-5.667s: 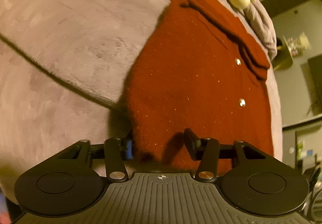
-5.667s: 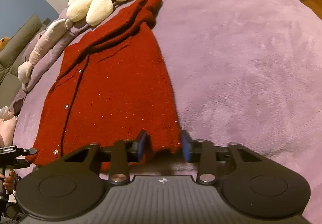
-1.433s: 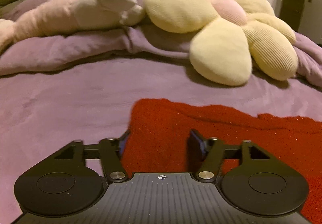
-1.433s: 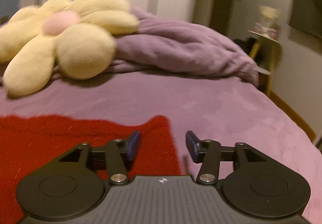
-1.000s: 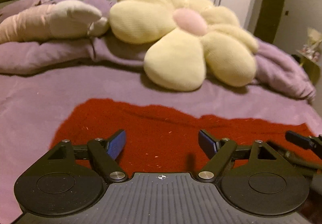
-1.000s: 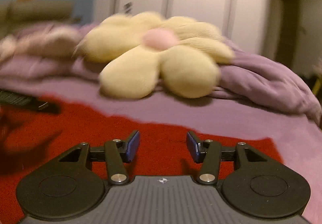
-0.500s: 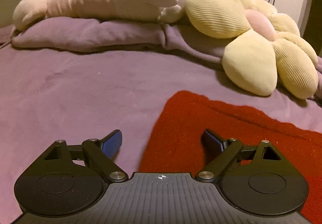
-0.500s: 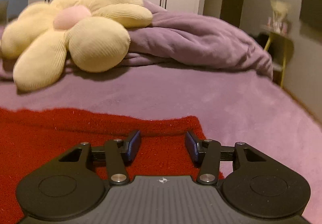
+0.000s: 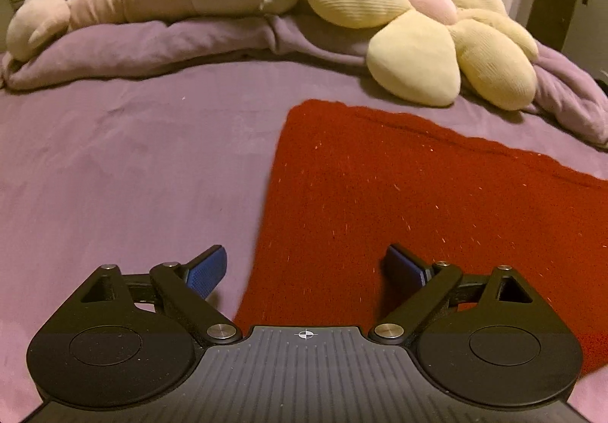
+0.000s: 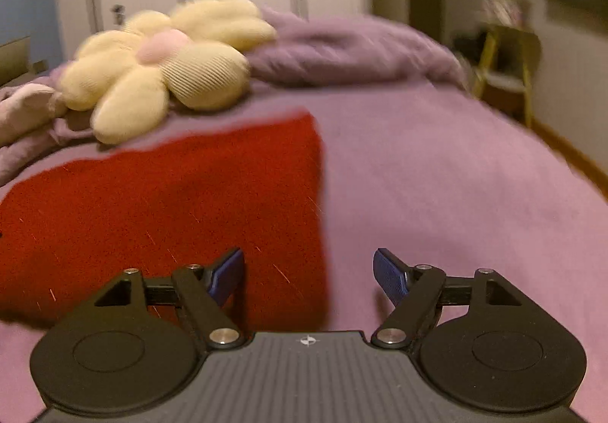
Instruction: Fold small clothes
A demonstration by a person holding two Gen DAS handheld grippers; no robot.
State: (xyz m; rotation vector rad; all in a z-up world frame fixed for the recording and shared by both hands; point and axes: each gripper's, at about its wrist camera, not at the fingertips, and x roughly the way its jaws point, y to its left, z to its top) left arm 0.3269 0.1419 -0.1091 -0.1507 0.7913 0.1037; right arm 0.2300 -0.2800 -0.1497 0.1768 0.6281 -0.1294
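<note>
Your left gripper (image 9: 306, 271) stands wide, its jaws just opened further, straddling the left edge of the folded red knit cardigan (image 9: 418, 195) and gripping nothing. The cardigan lies flat on the purple bed (image 9: 133, 164), below the flower pillow (image 9: 425, 27). Your right gripper (image 10: 307, 273) has just been opening over the cardigan's right edge, holding nothing.

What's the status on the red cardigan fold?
Left gripper, right gripper: jaws just opening, empty. Red cardigan folded flat on bed. Nothing obstructing.
</note>
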